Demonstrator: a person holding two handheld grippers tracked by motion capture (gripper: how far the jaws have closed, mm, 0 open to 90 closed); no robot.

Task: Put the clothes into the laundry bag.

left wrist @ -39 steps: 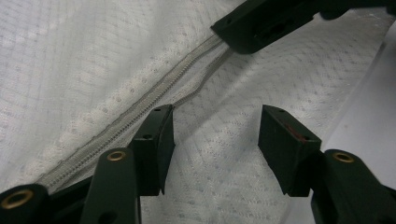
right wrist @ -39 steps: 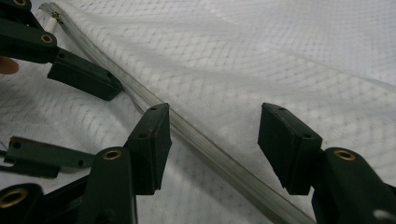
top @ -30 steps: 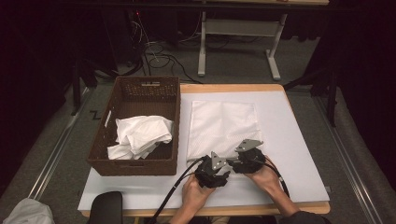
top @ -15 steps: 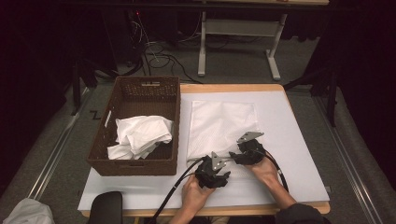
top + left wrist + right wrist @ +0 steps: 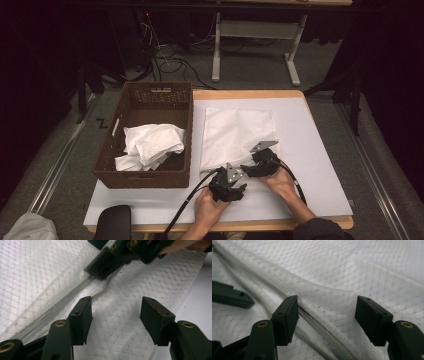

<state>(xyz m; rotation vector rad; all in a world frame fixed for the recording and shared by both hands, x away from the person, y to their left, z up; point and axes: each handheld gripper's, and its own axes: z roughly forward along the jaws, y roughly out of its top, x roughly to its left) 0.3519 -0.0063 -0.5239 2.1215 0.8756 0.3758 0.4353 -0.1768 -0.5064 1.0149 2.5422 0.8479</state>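
Both grippers stood open over the near edge of the white zippered cover.

The white cover (image 5: 238,134) lay flat on the table (image 5: 320,165), just right of the wicker basket (image 5: 150,102), and its zipper (image 5: 322,322) ran along the edge nearest me. I had the right gripper (image 5: 250,168) at that edge, jaws wide, with the zipper seam passing between them and the pads not pressing on it. My left gripper (image 5: 227,187) sat just beside it, farther from the cover's middle, jaws also wide over the fabric and gripping nothing. The basket held a crumpled white cloth (image 5: 150,145), well apart from both grippers.
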